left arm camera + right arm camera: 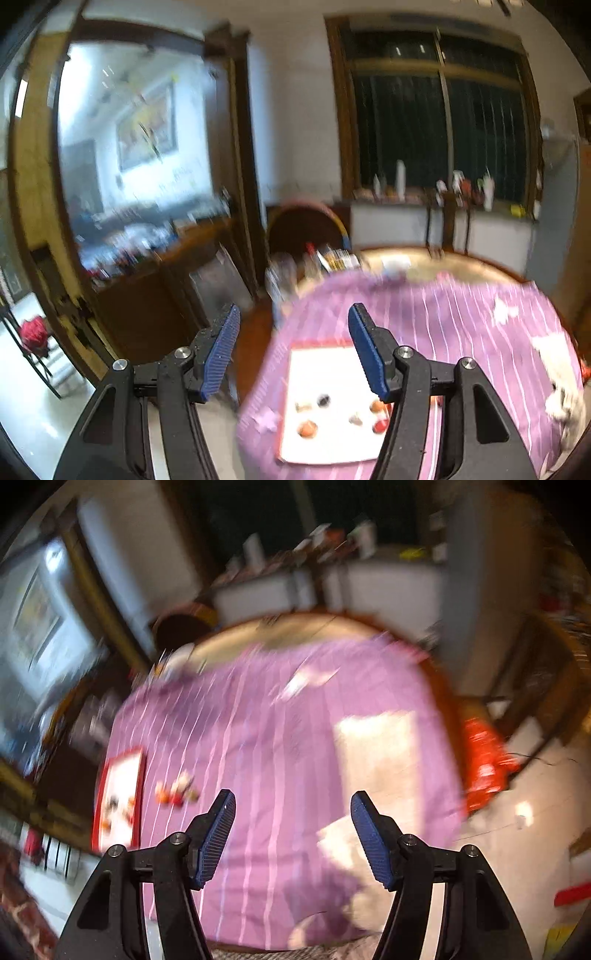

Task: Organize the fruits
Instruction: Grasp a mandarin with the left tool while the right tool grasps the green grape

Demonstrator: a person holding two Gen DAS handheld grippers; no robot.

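Note:
A white red-edged tray (325, 369) lies on the purple striped cloth at the table's left edge and holds several small fruits, among them an orange one (307, 429) and a dark one (323, 400). My left gripper (293, 350) is open and empty, high above the tray's near left. In the blurred right wrist view the same tray (122, 775) sits far left, and a loose cluster of small fruits (177, 792) lies on the cloth beside it. My right gripper (291, 838) is open and empty above the cloth.
The round table carries a purple cloth (443, 325) with white patches (376, 753). A chair (306, 225) and bottles stand behind the table. A wooden cabinet (155, 280) is at left. A red bag (484, 760) hangs off the table's right edge.

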